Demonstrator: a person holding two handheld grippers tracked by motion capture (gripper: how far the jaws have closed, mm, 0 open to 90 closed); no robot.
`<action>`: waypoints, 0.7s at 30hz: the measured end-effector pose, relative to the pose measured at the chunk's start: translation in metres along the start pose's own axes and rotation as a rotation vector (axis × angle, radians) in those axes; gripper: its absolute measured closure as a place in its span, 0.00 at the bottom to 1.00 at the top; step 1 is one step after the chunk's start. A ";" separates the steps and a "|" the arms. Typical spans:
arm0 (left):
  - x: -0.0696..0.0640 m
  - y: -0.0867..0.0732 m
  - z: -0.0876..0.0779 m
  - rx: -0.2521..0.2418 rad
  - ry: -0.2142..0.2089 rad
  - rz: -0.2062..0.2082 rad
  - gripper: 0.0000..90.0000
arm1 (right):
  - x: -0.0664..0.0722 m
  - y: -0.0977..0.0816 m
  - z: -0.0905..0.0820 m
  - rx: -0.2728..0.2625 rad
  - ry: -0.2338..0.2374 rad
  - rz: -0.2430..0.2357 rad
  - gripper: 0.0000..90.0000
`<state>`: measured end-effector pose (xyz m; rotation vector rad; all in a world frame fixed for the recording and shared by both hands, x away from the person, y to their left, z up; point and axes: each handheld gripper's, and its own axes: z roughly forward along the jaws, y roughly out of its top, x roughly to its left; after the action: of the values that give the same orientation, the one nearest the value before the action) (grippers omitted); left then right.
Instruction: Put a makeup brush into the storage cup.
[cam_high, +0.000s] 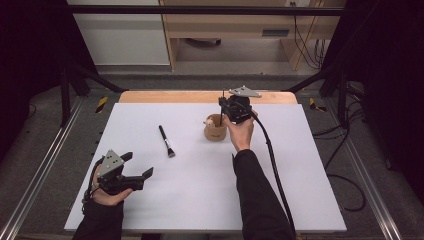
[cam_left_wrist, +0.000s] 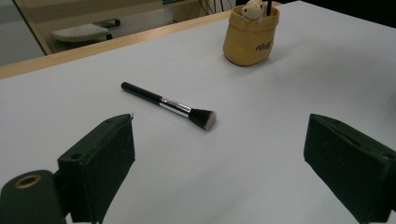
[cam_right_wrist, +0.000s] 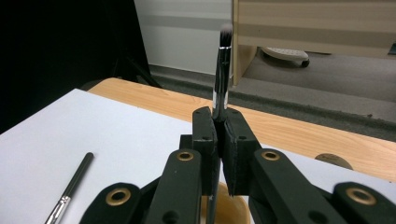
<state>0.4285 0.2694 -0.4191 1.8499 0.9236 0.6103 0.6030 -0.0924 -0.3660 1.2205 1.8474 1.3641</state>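
Jaws: right gripper (cam_right_wrist: 219, 140) is clamped on a thin brush (cam_right_wrist: 223, 70), held upright, bristle tip up, handle end running down between the jaws toward the tan cup (cam_high: 215, 131) directly below; in the right gripper view the cup's mouth sits at bottom centre under the jaws. In the high view the right gripper (cam_high: 227, 112) hovers over the cup at upper centre of the frame, brush axis near vertical, so the drop looks like a straight lowering into the cup, though whether the handle end is already past the rim cannot be told. The cup already has a small pale item in it. Left gripper (cam_high: 136, 167) sits at lower left, jaws spread wide, empty, resting low near the bench (cam_high: 280, 190). A second, flat-headed brush (cam_left_wrist: 170, 105) lies on the bench ahead of the left jaws, centre of the left gripper view, long axis diagonal, handle to upper left, bristles to lower right. The left hand is the nearer one to it; a pickup would likely close across the handle.
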 end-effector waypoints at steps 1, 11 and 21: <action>0.000 0.000 0.000 0.000 0.000 0.000 0.09 | 0.001 -0.001 0.001 0.002 0.001 -0.001 0.94; 0.000 0.000 0.000 0.002 0.000 0.003 0.09 | 0.000 -0.011 0.011 0.039 -0.002 0.009 0.94; -0.001 0.000 0.001 0.001 0.001 0.007 0.09 | -0.003 -0.022 0.017 0.080 -0.013 0.013 0.94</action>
<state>0.4285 0.2684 -0.4194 1.8547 0.9187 0.6158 0.6110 -0.0892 -0.3925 1.2810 1.9041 1.2970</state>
